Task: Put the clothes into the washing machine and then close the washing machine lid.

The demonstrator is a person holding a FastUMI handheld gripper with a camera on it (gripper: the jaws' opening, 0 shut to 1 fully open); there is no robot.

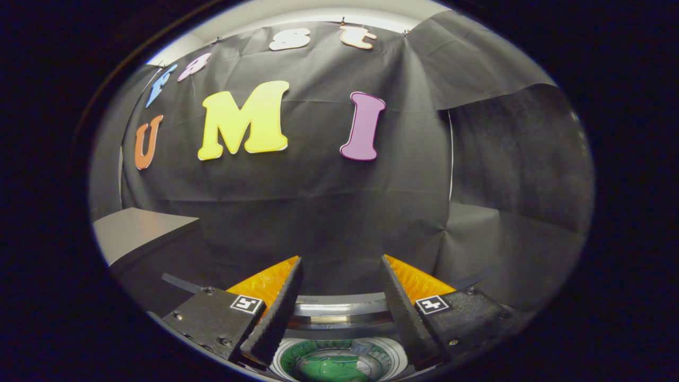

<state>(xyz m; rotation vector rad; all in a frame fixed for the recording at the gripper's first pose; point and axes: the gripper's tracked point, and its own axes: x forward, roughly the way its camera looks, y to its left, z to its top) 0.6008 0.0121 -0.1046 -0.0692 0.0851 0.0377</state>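
Gripper: its 2 fingers rise from the bottom of the frame, spread well apart, with nothing held between them.

Washing machine: directly below and between the fingers, at bottom centre. Its curved rim runs as a pale band across the gap. Inside the round drum, lower centre, lies green cloth, apparently the clothes; its shape is hard to make out, and the finger bases cut off both sides of the opening. The lid cannot be identified.

Surroundings: the black cloth wall fills the middle and upper frame beyond the fingertips. A grey box-like surface sits at middle left, against the wall; its lower part is lost in shadow.

Nothing stands between the fingers and the drum.
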